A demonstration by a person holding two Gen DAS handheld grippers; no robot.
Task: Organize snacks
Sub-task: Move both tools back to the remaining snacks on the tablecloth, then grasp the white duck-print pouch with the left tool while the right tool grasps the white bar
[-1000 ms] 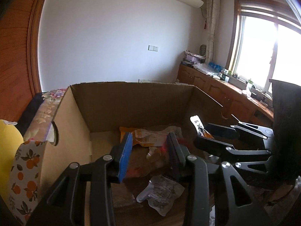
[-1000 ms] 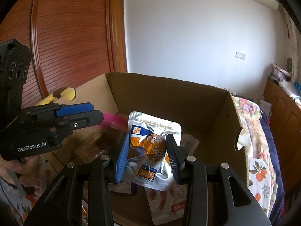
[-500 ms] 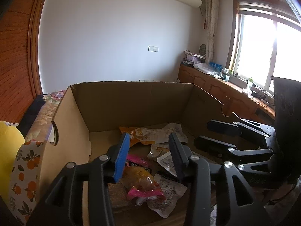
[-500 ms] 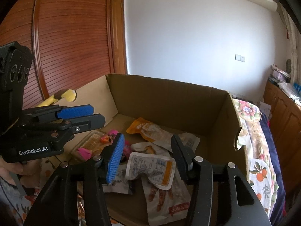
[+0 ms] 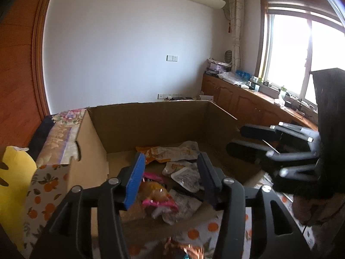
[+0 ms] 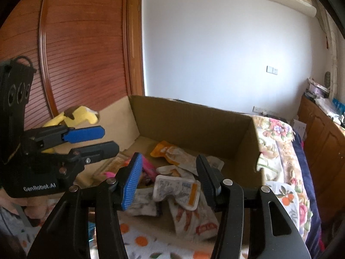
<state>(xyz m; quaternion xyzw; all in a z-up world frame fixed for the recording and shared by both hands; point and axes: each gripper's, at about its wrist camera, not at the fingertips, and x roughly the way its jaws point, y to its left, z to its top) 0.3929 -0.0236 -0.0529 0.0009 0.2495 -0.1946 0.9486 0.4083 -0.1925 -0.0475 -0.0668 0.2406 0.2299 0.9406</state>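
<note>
A brown cardboard box stands on the bed and holds several snack packets. In the left wrist view, a pink-ended packet and a white pouch lie in it, with an orange-and-white pouch farther back. In the right wrist view, a white pouch with an orange stripe lies on top of the pile. My left gripper is open and empty above the box's near edge; it also shows in the right wrist view. My right gripper is open and empty above the box; it also shows in the left wrist view.
The box sits on a floral, orange-print bedspread. A yellow plush toy lies to the left by the wooden wardrobe. Wooden cabinets run under the window on the right. A shiny wrapper lies in front of the box.
Both grippers opened and dropped their packets into the box. Both have since pulled back and up from the box.
</note>
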